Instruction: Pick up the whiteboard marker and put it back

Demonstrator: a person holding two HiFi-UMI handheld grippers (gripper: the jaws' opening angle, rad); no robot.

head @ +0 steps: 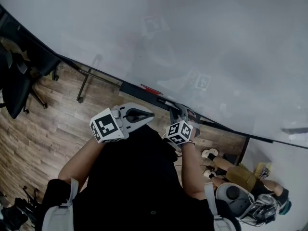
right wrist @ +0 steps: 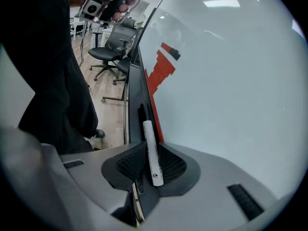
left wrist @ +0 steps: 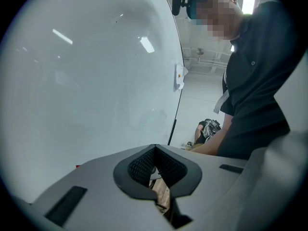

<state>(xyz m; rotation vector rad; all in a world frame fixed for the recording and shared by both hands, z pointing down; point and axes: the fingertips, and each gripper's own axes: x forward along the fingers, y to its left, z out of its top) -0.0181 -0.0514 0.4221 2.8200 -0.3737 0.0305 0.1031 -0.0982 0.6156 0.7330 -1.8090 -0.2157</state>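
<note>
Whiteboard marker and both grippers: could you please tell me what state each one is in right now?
right gripper: shut on the whiteboard marker.
whiteboard marker: white barrel pointing along the tray, dark cap seemingly on.
left gripper: shut, nothing between its pads.
whiteboard: mostly clean, red marking near the tray.

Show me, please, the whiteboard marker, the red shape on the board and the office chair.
whiteboard marker (right wrist: 152, 153): right gripper view, middle of its white barrel.
red shape (right wrist: 161, 70): right gripper view, its stepped middle part.
office chair (right wrist: 119, 36): right gripper view, its backrest.

Whiteboard marker (right wrist: 152, 153) print illegibly small
</note>
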